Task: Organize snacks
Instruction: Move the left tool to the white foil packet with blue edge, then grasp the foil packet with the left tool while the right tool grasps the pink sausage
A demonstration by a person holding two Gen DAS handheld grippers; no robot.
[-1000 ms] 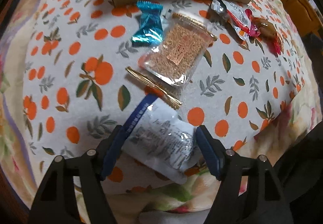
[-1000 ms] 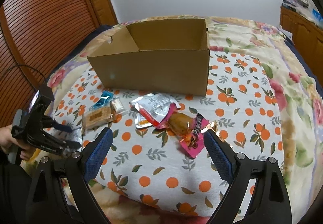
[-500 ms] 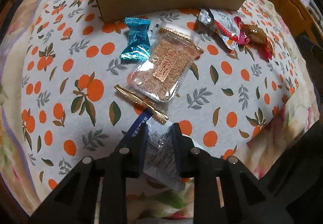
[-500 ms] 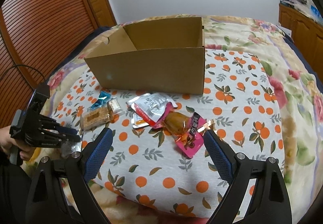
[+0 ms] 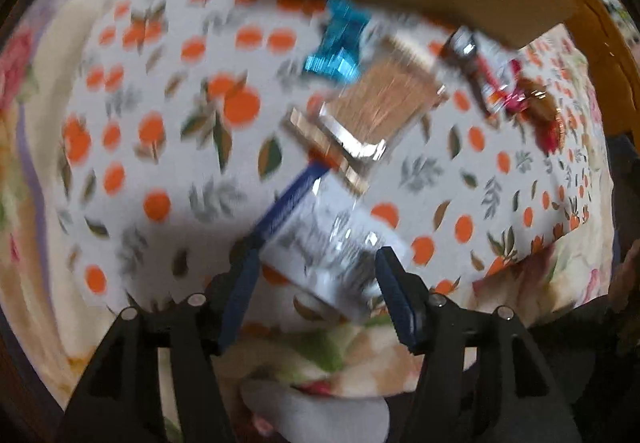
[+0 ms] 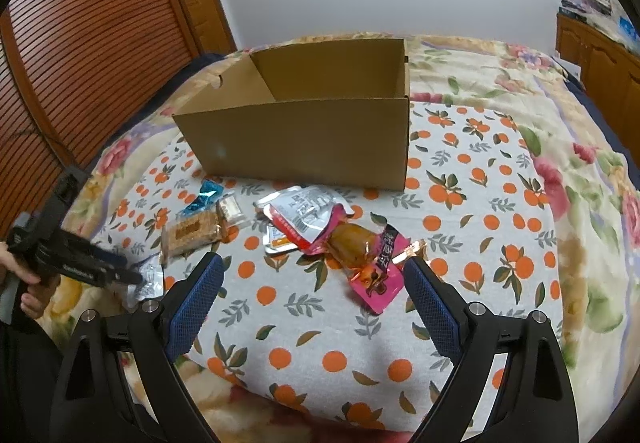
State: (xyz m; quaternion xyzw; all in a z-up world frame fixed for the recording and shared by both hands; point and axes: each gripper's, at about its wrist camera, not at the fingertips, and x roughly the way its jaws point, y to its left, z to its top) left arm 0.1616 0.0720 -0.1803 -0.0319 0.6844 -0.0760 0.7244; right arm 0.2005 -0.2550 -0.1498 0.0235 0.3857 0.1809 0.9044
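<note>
The left gripper (image 5: 316,275) points straight down over the near edge of the orange-print cloth (image 5: 168,147), and its jaws are opening. The white packet (image 5: 320,243) lies between the blue pads (image 5: 240,283), but I cannot see them pressing on it; the picture is blurred by motion, so whether they touch it at all I cannot tell. It looks like a grip being let go or reset, perhaps because the flat, slippery packet did not sit well between the jaws.

The right gripper (image 6: 314,295) hangs with jaws wide and nothing in them, tilted down at the pink packet (image 6: 376,263) near the middle of the cloth. I judge it is waiting its turn there, lined up on its next pick.

The box (image 6: 304,135) stands open-topped at the far edge of the cloth, close behind the snacks, so each one needs only a short carry. From here I see nothing inside it, though its floor is hidden.

The white packet is a flat, crinkly, shiny pouch with grey print and a dark blue strip along one side. It lies at the near left corner of the cloth, just beside the gold-edged seed bar (image 5: 376,103), with the blue candy (image 5: 336,51) beyond that toward the box.
</note>
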